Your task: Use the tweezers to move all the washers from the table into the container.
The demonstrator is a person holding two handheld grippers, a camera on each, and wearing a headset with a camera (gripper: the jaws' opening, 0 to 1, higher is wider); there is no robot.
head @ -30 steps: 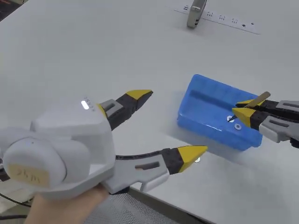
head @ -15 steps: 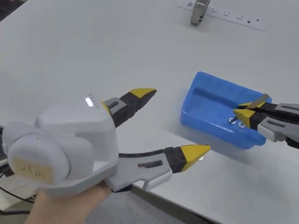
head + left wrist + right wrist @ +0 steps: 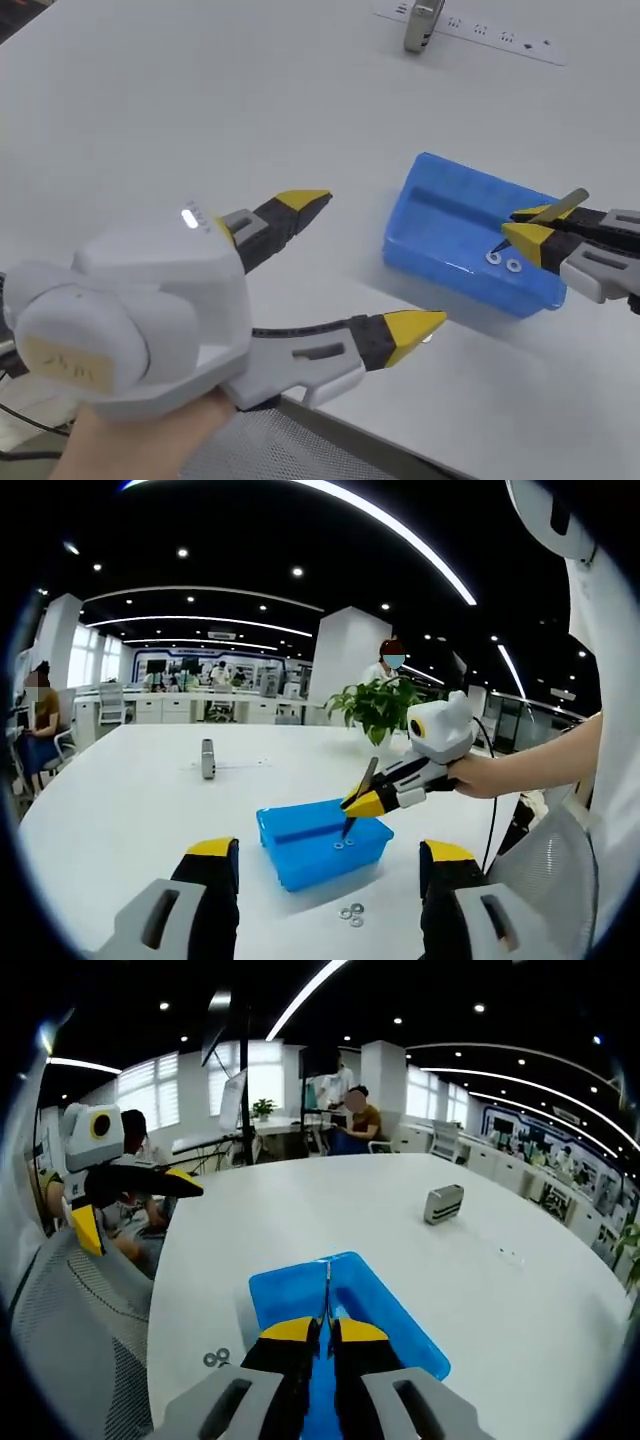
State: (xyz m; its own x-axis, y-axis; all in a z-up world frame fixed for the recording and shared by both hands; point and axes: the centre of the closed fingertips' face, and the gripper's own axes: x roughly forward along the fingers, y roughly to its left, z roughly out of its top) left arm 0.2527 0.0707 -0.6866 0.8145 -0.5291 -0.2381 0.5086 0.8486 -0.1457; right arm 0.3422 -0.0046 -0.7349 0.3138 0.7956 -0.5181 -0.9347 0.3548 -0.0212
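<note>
Two washers (image 3: 494, 258) lie inside the blue container (image 3: 440, 215), with two loose washers (image 3: 351, 914) on the table (image 3: 200, 100) at its 6 o'clock. My right gripper (image 3: 518, 225), clenched on the tweezers (image 3: 566, 204), has drawn back toward 3 o'clock, uncovering the dropped pair. My left gripper (image 3: 382, 259) hangs released at the container's 9 o'clock.

The container (image 3: 440, 215) is seen as glossy moulded plastic; the washers (image 3: 493, 258) in it are of bright metal. The counter (image 3: 180, 110) is shown smooth and matt. The tweezers (image 3: 568, 204) are made of thin metal. The left gripper (image 3: 378, 262) is cased in matt plastic.
</note>
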